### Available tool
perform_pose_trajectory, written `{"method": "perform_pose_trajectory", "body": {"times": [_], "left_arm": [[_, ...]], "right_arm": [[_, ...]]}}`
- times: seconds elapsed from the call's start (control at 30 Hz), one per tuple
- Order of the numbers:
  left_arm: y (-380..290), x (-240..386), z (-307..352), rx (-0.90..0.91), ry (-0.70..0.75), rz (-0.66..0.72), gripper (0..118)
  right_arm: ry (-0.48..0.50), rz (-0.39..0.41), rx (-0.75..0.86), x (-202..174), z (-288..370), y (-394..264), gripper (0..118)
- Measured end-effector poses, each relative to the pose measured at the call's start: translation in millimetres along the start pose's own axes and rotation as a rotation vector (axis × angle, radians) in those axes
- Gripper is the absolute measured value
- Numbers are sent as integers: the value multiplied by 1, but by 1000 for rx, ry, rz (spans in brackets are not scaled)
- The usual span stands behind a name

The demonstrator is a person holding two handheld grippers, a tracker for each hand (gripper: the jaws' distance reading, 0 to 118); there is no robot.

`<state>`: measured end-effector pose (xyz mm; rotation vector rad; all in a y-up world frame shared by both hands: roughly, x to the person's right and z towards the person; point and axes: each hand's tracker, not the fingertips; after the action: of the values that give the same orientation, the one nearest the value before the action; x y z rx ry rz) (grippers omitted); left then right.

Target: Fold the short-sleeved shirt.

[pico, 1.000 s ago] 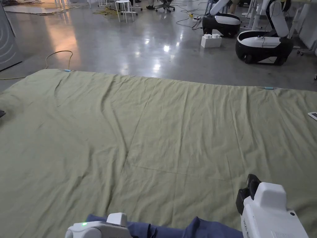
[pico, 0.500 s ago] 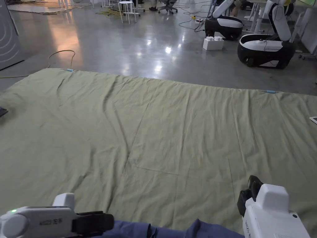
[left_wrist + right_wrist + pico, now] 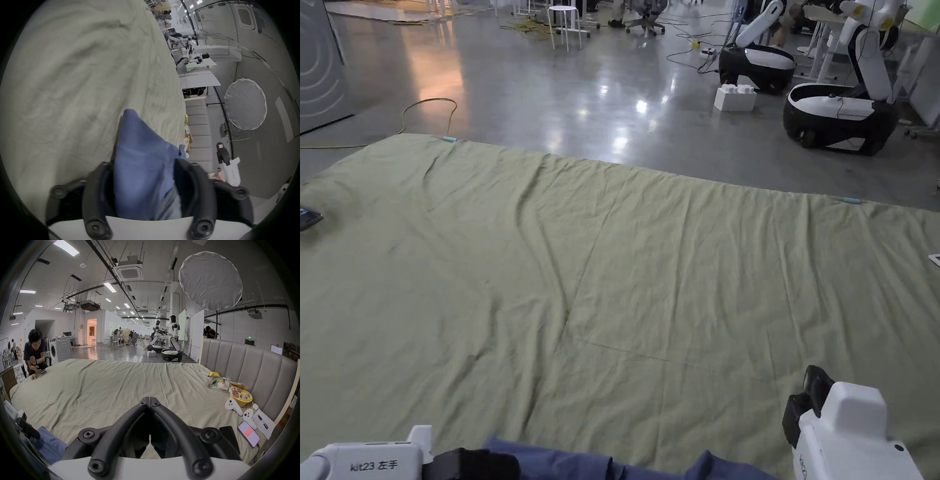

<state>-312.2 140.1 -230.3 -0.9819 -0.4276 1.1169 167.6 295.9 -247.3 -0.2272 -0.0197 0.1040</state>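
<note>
My left gripper (image 3: 143,183) has swung left, clamping the blue shirt (image 3: 139,162) for spreading on the bed sheet (image 3: 612,262); right gripper (image 3: 149,400) closed, empty.

Head view looks down across the bedsheet (image 3: 612,262); both gripper views sit low over it, facing outward

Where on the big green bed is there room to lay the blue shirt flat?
The wide middle of the green sheet is bare, from the blue shirt at the near edge to the far edge by the grey floor. It is crowded along the padded headboard: a yellow bowl, white controllers and a phone.
</note>
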Motion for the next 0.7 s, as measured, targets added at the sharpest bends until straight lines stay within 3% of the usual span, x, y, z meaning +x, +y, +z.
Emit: {"method": "perform_pose_trajectory", "body": {"times": [0.03,0.07,0.2,0.27,0.37,0.4,0.47,0.53,0.63,0.7], "left_arm": [[-4,-1,-7,10,24,-28,18],[-7,-1,-11,14,73,-54,16],[-13,9,-5,39,55,18,14],[-2,37,17,52,109,-105,14],[2,70,37,78,152,-164,14],[28,40,46,101,185,-219,14],[45,47,68,116,234,-278,14],[48,74,87,128,342,-298,14],[49,108,102,137,565,-480,14],[43,129,98,143,680,-492,14]], "right_arm": [[0,2,0,-1,1,1,0],[0,2,2,-2,1,1,0],[2,1,0,-3,1,4,0],[5,4,2,-4,1,7,0],[14,13,10,-6,0,9,0],[18,14,12,-7,-1,9,0],[22,17,13,-8,-2,9,0],[26,17,14,-10,-3,9,0],[34,13,20,-12,-3,10,0],[38,11,23,-13,-3,10,0]]}}
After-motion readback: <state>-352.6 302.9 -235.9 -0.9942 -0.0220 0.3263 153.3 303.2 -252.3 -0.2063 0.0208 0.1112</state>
